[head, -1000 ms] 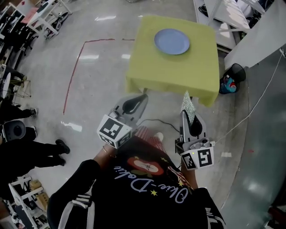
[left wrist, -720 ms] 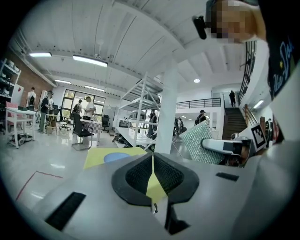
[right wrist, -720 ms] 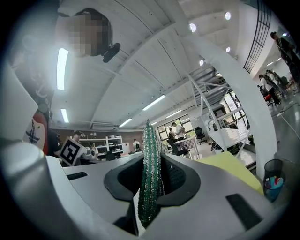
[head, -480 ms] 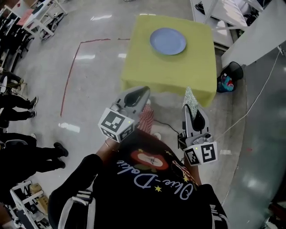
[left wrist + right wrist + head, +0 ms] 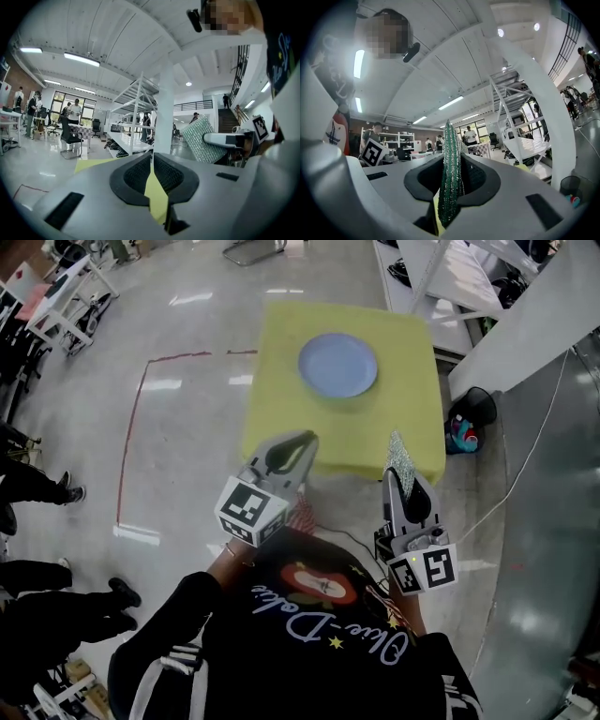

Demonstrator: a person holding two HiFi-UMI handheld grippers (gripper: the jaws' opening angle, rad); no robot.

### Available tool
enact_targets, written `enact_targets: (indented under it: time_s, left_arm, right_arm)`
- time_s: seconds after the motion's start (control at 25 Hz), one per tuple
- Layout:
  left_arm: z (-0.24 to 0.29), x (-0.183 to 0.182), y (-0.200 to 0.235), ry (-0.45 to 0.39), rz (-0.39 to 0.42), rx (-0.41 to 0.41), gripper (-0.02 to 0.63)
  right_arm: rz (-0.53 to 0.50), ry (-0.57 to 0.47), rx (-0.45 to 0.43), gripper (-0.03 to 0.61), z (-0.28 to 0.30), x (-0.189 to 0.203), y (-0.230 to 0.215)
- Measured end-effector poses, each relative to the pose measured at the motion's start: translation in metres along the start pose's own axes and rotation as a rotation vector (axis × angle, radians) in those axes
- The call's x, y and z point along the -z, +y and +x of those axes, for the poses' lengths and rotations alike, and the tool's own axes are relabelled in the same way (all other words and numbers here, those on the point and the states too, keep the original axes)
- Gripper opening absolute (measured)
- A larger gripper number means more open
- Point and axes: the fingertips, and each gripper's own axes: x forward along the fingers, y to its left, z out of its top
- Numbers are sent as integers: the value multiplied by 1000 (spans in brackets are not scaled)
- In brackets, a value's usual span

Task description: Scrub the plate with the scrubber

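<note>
Closing in on the yellow-draped table (image 5: 272,409) since a second ago, now bringing both tools up to its near edge. Carrying the scrubber (image 5: 398,454) clamped edge-up in the right gripper (image 5: 397,474); keeping the left gripper (image 5: 307,440) clenched on nothing. Still approaching, not yet scrubbing: leaving the blue plate (image 5: 337,365) untouched mid-table, well ahead of both tools. Next, probably needing to reach forward over the cloth, tip the right gripper down and press the scrubber's face onto the plate.
</note>
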Motion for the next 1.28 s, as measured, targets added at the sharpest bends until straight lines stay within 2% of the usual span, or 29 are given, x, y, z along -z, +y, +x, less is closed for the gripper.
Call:
enact_targets:
  time_s: [0.36,0.56,0.96,1.12,1.16,1.24,1.28]
  left_arm:
    - [43,7,83,45,-48,-13,7]
    - [55,1,128,47,-59,-4,8]
    - [83,12,212,65,-96,6,8]
    - [88,19,242,99,-123,10,8]
    - [92,19,249,105,-130,13,13]
    - [104,18,262,112,-141,17,92]
    - [110,20,267,115,-146,16,95]
  right_arm:
    - [-9,43,-2,58,84,10,-19]
    - [-14,66,16,58,128,13,-16]
    - [-42,122,44,58,211,34,-31]
    - [-55,158,48,59,243,39,-30]
    - [-57,168,50,58,250,39,-32]
    - [-55,187,54,58,263,42,-39]
    - [-53,198,56,58,269,45,-44]
